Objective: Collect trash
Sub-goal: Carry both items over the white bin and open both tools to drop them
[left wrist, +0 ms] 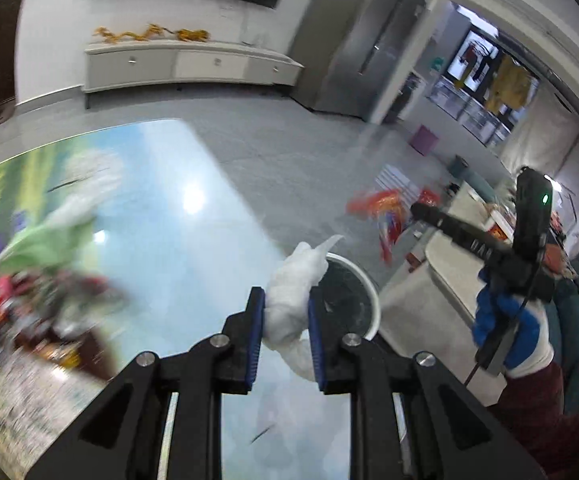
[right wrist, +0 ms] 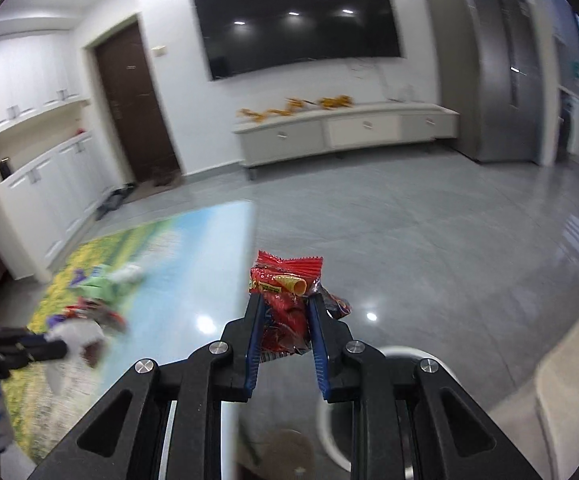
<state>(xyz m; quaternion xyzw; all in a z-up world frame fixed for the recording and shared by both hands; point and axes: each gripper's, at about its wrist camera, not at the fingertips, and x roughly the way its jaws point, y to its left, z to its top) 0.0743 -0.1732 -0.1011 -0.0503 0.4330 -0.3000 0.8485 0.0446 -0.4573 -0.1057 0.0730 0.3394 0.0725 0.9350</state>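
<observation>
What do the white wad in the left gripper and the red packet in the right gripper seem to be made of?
White wad: soft tissue or paper towel by its look, matte, crumpled and squeezed in between the pads. Red packet: thin plastic film wrapper, glossy with printed graphics, a crimped ridged seal along its top edge; probably a snack wrapper.

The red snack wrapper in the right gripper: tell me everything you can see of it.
The red snack wrapper is crumpled, glossy plastic film with a crimped top edge and a printed cone-shaped snack with yellow lettering. It stands roughly upright, pinched between the blue pads of the right gripper, its top sticking out above the fingertips. A darker scrap of wrapper bulges out on the right side. It hangs clear of the table, touching only the pads.
</observation>
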